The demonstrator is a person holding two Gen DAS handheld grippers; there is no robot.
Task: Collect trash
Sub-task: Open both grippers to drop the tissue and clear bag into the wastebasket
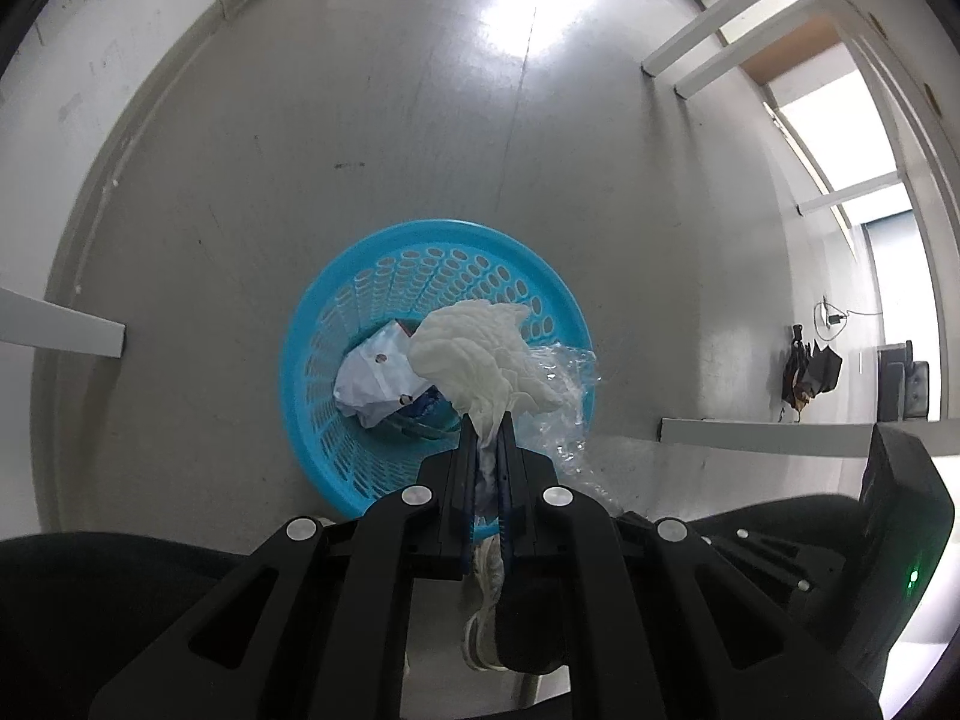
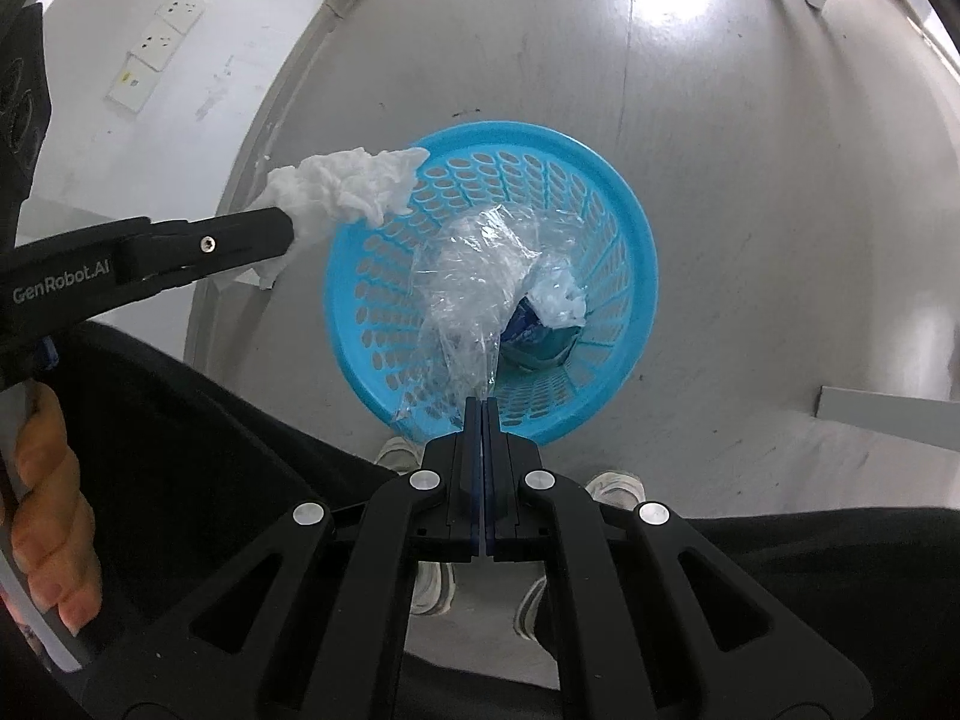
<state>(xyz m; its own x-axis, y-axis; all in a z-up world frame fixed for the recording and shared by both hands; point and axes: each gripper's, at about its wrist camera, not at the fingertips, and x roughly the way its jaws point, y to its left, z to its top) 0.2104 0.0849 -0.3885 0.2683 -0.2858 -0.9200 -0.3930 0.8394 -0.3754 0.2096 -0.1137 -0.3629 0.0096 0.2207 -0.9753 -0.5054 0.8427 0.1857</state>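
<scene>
Grey floor [image 1: 360, 120] fills most of both views, glossy, with a bright glare patch near the top and white walls curving round the edges. White table legs [image 1: 690, 54] stand at the far right of the left wrist view, and a white wall socket plate [image 2: 159, 36] sits on the wall at the upper left of the right wrist view. A person in dark clothing [image 2: 198, 420] stands over the scene, white shoes [image 2: 399, 456] showing just below the basket rim. The blue perforated basket [image 2: 624, 204] stands upright on the floor, directly below both tools, already holding crumpled white paper [image 1: 372, 372] and a dark blue wrapper [image 2: 528, 324] at its bottom. The left gripper [image 1: 487, 438] points steeply down with its jaws pressed together on a crumpled white tissue [image 1: 474, 348], which fans out over the basket's near-right rim in its own view; from the right wrist view the same tissue [image 2: 348, 186] hangs at the basket's upper-left edge. A bare hand [image 2: 54, 510] wraps the left tool's handle at the far left. The right gripper [image 2: 482, 405] also points down, jaws squeezed tight, pinching the tail of a clear plastic wrap [image 2: 474, 276] that spreads up over the basket's open mouth; the left wrist view shows that wrap [image 1: 564, 384] beside the tissue at the rim.
</scene>
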